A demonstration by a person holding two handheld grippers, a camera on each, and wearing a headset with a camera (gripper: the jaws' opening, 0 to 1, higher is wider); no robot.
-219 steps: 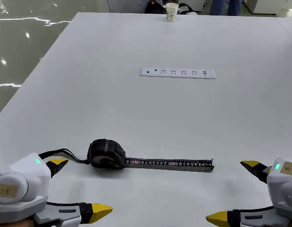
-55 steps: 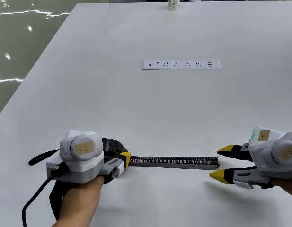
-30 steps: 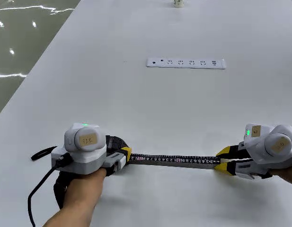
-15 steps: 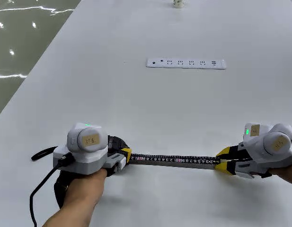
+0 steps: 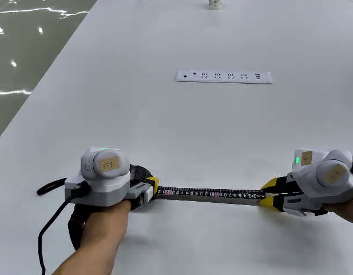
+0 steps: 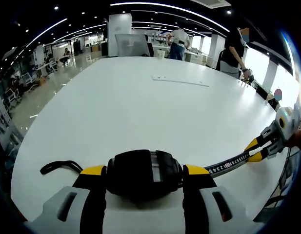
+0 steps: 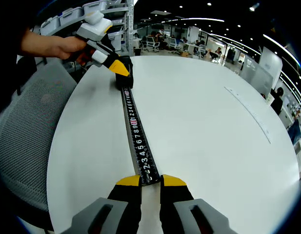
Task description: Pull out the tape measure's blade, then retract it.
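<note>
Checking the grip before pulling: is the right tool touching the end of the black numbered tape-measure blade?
Touching. The right gripper view shows the right tool pinching the black numbered blade at its end.

- Blade (image 7: pixel 138 141): white printed digits 2 to 9 were legible in the right gripper view, rising away from the free end.
- Tan sticker (image 5: pixel 108 164) on the left gripper (image 5: pixel 150 188): handwriting was illegible.
</note>
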